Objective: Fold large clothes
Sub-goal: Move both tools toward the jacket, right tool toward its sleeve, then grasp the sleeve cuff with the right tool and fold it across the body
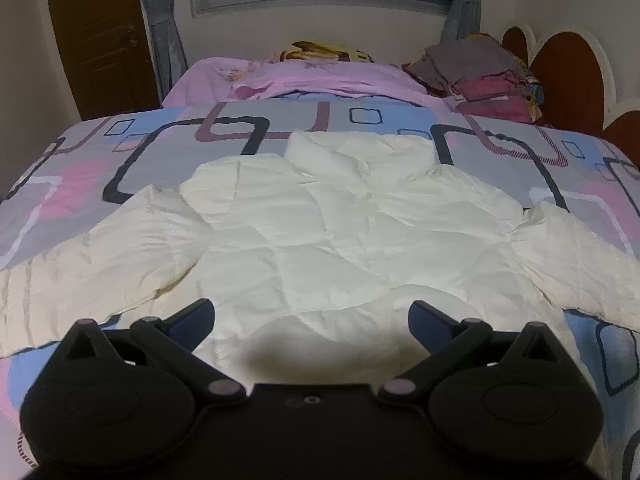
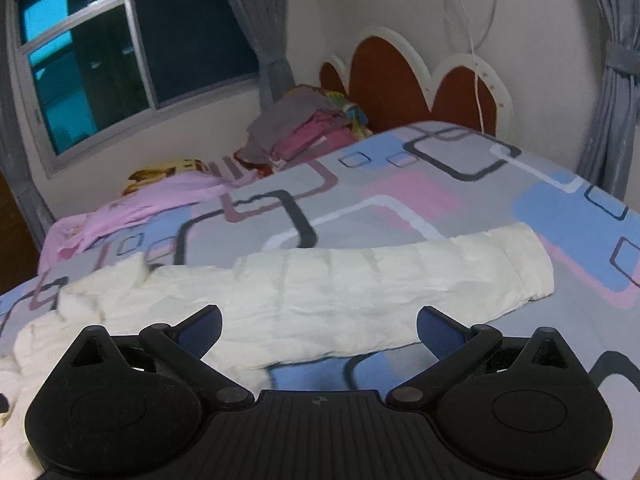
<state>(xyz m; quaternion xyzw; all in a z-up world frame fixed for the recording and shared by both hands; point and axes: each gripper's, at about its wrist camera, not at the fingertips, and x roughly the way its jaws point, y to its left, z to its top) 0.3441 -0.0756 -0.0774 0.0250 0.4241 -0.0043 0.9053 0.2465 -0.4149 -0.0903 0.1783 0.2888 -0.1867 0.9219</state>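
Note:
A cream quilted puffer jacket (image 1: pixel 320 224) lies spread flat on the bed, collar toward the far side, sleeves out to both sides. My left gripper (image 1: pixel 312 316) is open and empty, hovering over the jacket's near hem. In the right wrist view the jacket's right sleeve (image 2: pixel 360 284) stretches across the bed, its cuff (image 2: pixel 528 264) at the right. My right gripper (image 2: pixel 320 324) is open and empty, just above the near edge of that sleeve.
The bed has a patterned grey, pink and blue cover (image 1: pixel 168 152). A pink sheet (image 1: pixel 320 80) and a pile of folded clothes (image 1: pixel 488 76) lie at the far side by the headboard (image 2: pixel 396 92). A window (image 2: pixel 120 72) and a door (image 1: pixel 100 36) stand behind.

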